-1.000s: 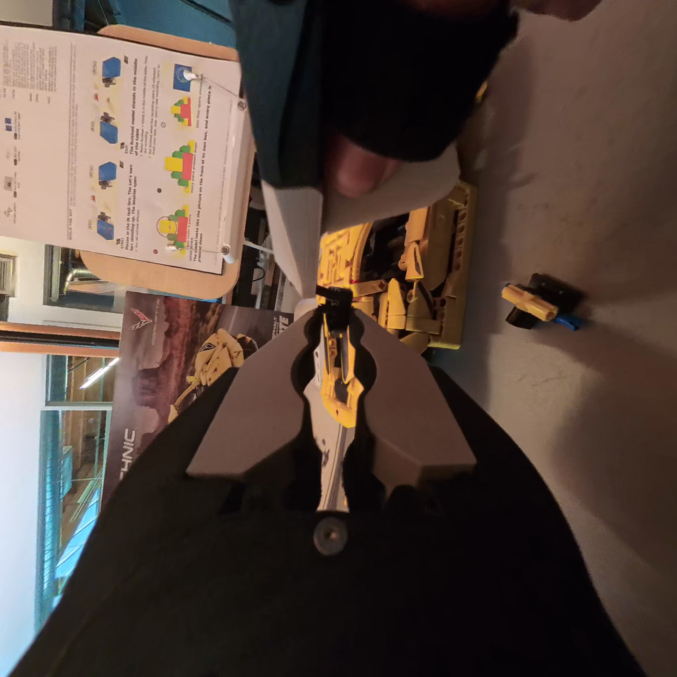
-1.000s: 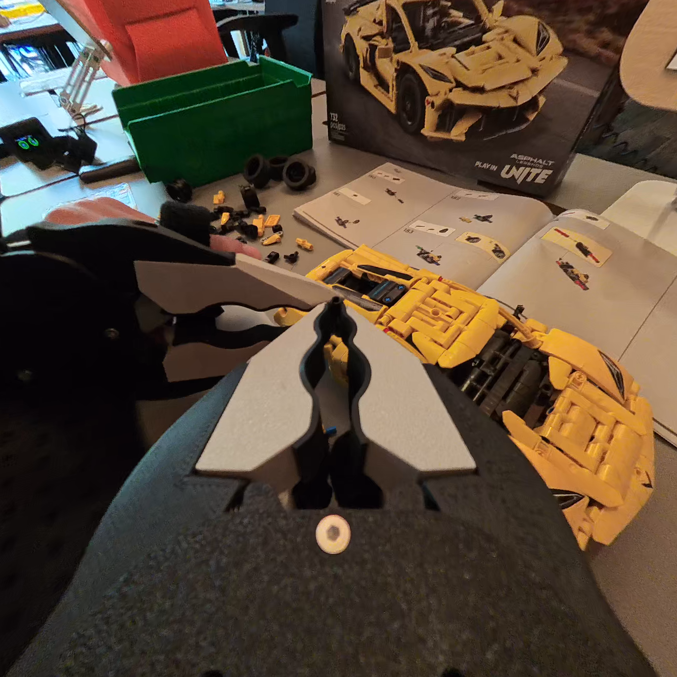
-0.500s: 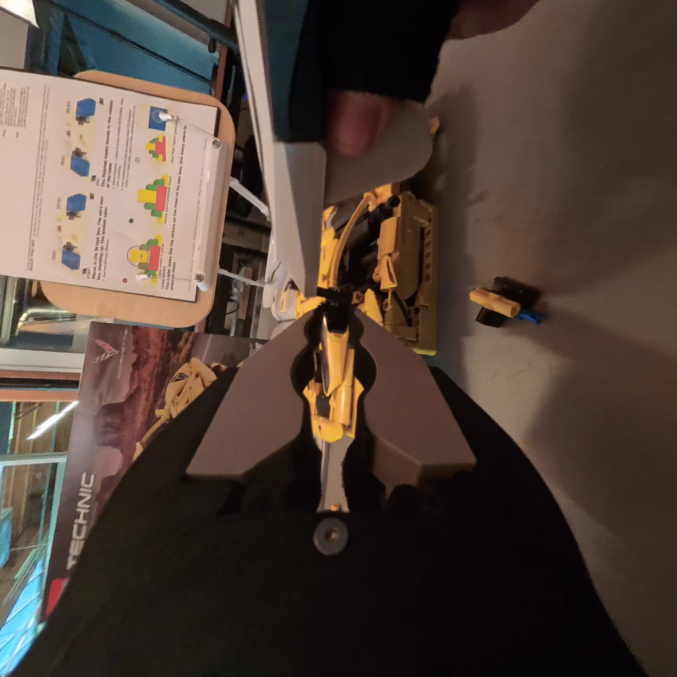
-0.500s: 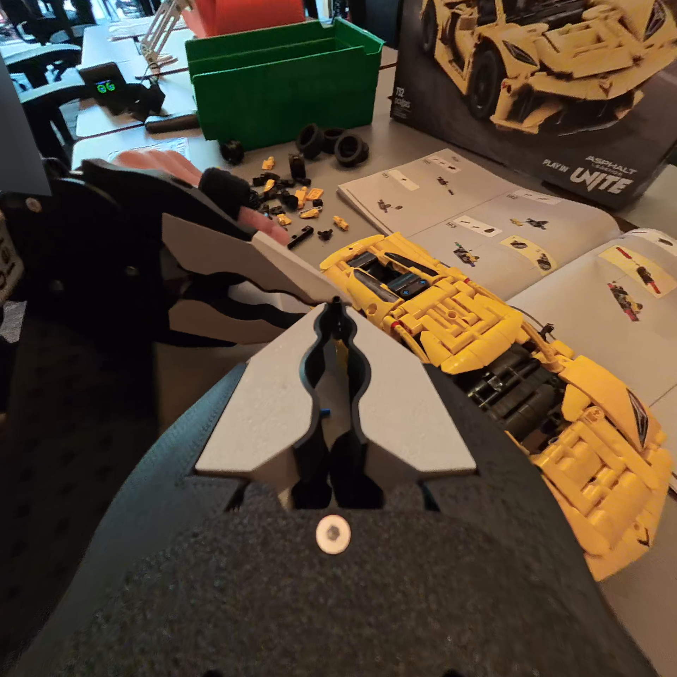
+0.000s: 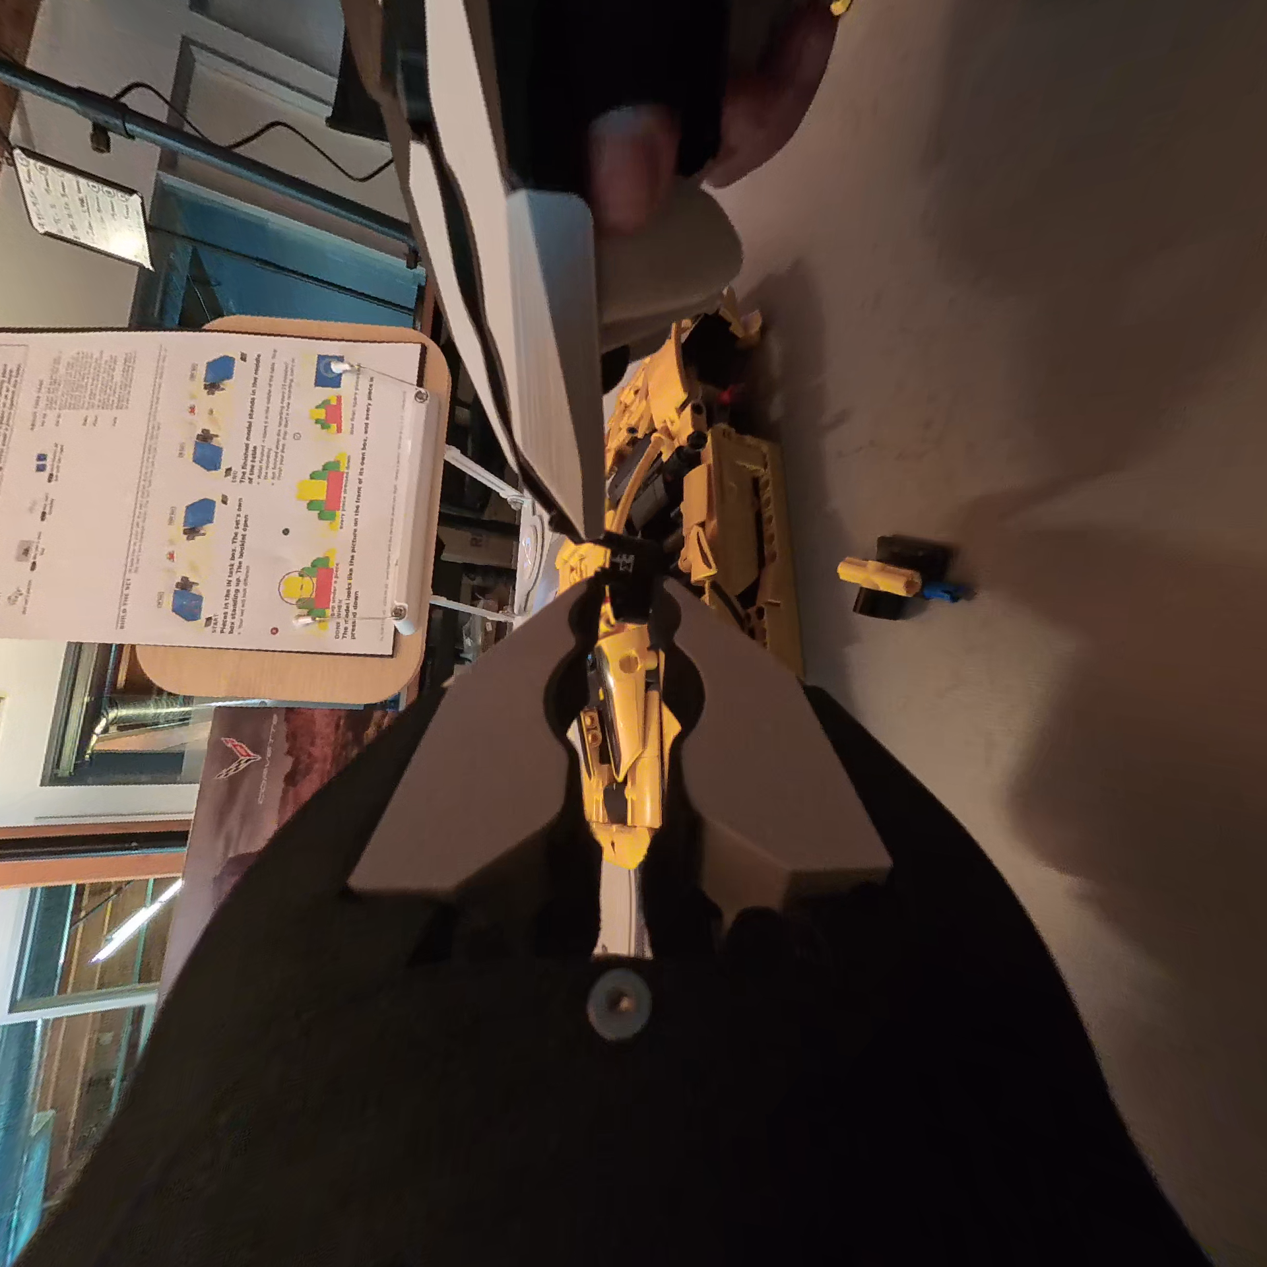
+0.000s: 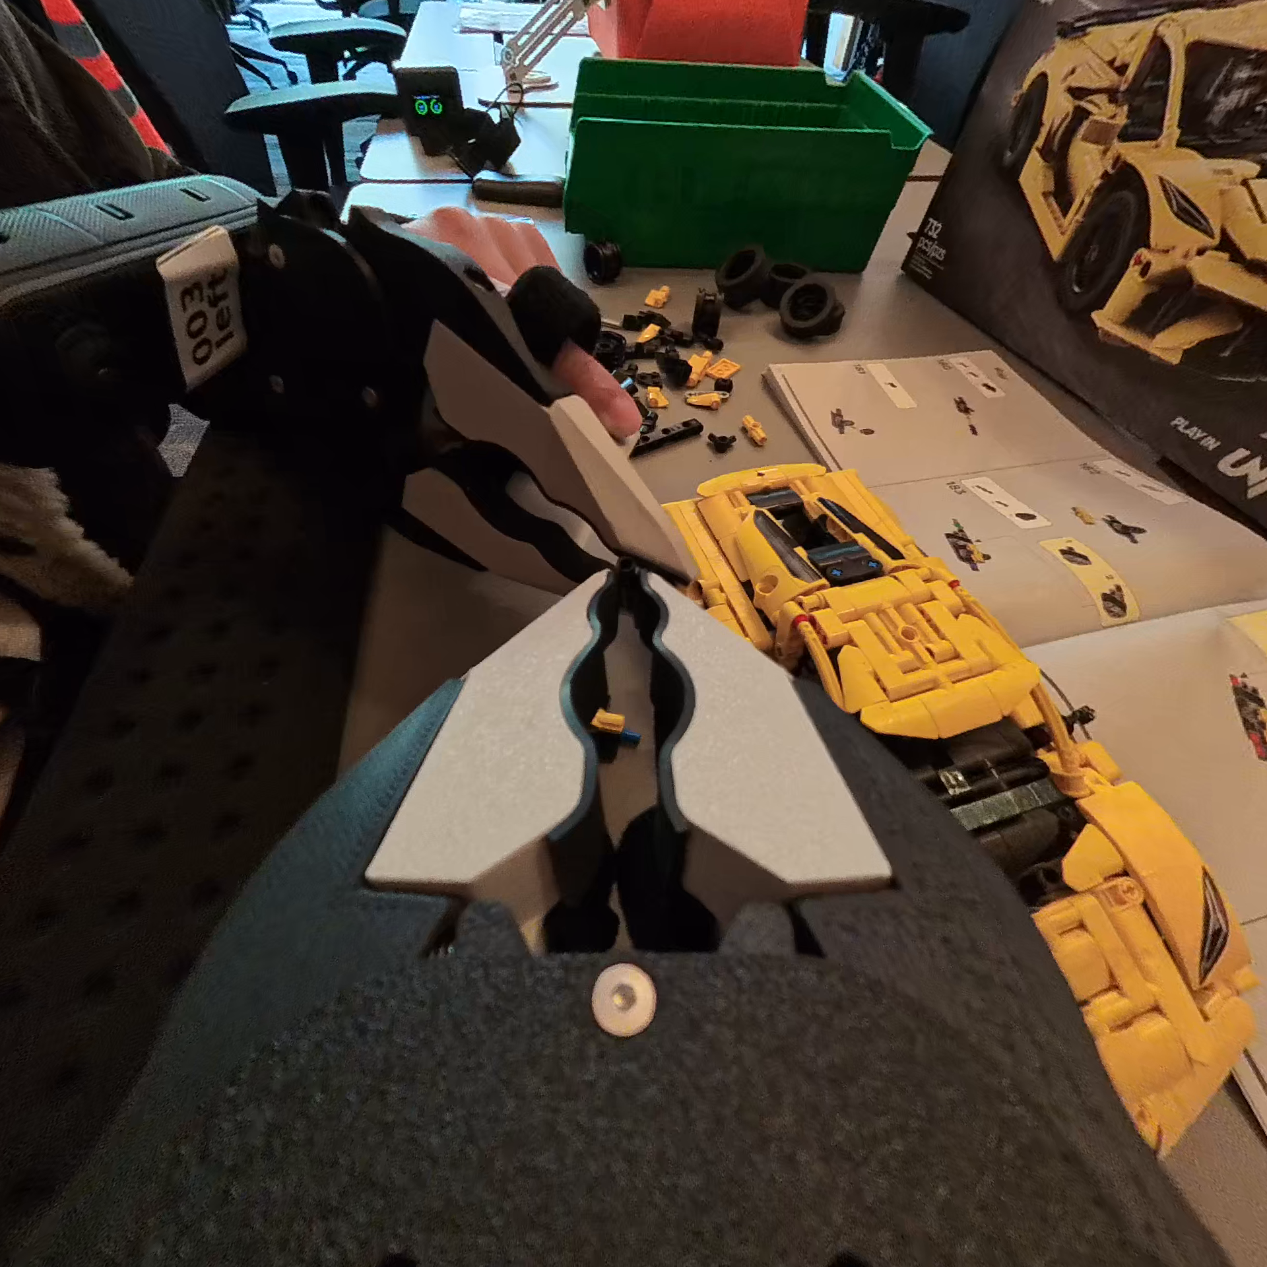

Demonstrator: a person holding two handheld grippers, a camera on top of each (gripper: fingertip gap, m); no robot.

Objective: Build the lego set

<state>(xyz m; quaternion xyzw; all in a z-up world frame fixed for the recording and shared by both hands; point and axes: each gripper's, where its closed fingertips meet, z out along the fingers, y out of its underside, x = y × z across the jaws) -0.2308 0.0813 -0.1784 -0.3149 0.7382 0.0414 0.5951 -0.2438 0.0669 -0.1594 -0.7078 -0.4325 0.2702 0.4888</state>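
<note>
Grey table [image 6: 439, 637] carries everything. Set box [image 6: 1111, 226] with a yellow car picture stands at the far right. Green bin [image 6: 727, 171] sits at the back, black tyres [image 6: 788, 295] just in front of it. Open instruction booklet [image 6: 960, 480] lies flat beside the box, the yellow Lego car [image 6: 912, 658] lying partly over its pages, nose toward the camera at lower right.

Left gripper [image 5: 620, 559], rolled on its side in its own view, has its tips closed on a small black piece [image 5: 627, 562] right at the car's [image 5: 727, 507] rear edge; a bare finger rests on its upper grey pad. From the right wrist view the left gripper [image 6: 658, 548] reaches in from the left, tips touching the car's rear corner.

Right gripper [image 6: 625, 572]: tips together on a small black pin [image 6: 625, 568], meeting the left gripper's tips.

Loose pile of small black and yellow parts [image 6: 679, 370] lies between bin and car. A separate small black-yellow-blue subassembly [image 5: 898, 579] lies alone on the table, well apart from the car, also seen through the right gripper's gap [image 6: 610, 730].

A clipboard with a printed sheet [image 5: 206, 493] stands behind.
</note>
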